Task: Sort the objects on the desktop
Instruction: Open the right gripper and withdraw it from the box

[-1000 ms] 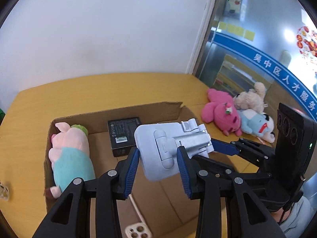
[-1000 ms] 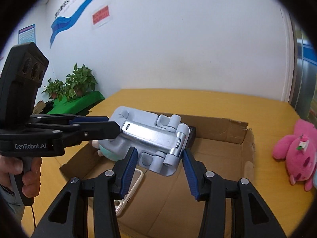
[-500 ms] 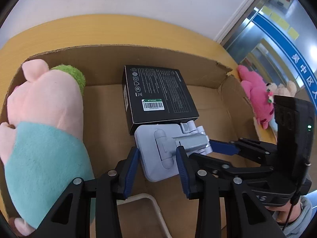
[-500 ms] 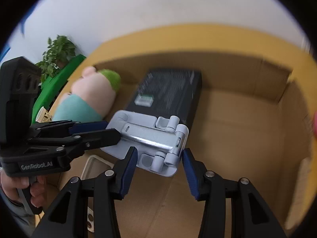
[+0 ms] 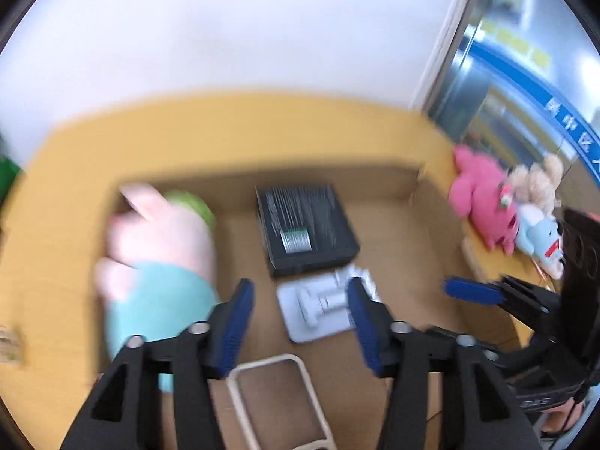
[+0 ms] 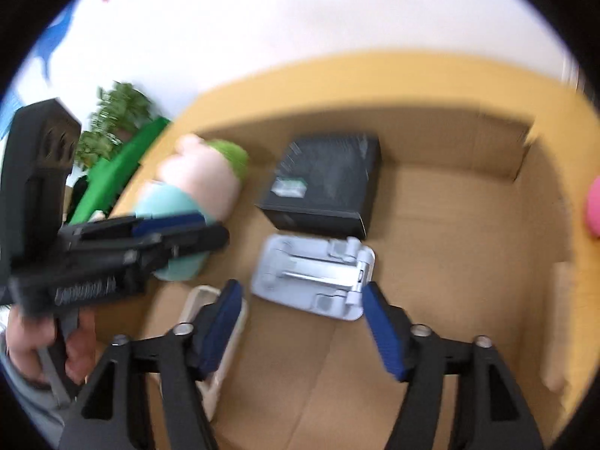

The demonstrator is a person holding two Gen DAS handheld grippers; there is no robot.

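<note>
A grey folding phone stand [image 5: 318, 305] [image 6: 313, 279] lies flat on the floor of the cardboard box [image 5: 390, 225] [image 6: 450, 232], just in front of a black carton [image 5: 305, 228] [image 6: 324, 182]. My left gripper [image 5: 300, 318] is open above the stand, fingers on either side and clear of it. My right gripper [image 6: 300, 322] is open too, just in front of the stand. Each gripper shows in the other's view, the right one [image 5: 472, 292] and the left one [image 6: 180, 228]. Both views are motion-blurred.
A pink and teal plush pig [image 5: 161, 258] [image 6: 195, 187] lies in the box's left side. A cream phone case [image 5: 277, 401] [image 6: 210, 341] lies near the front. Pink, beige and blue plush toys [image 5: 483, 202] sit on the yellow table [image 5: 225, 127] right of the box.
Both grippers have opened and let go of the phone stand, which now lies on the box floor. Both have pulled back and up from it.
</note>
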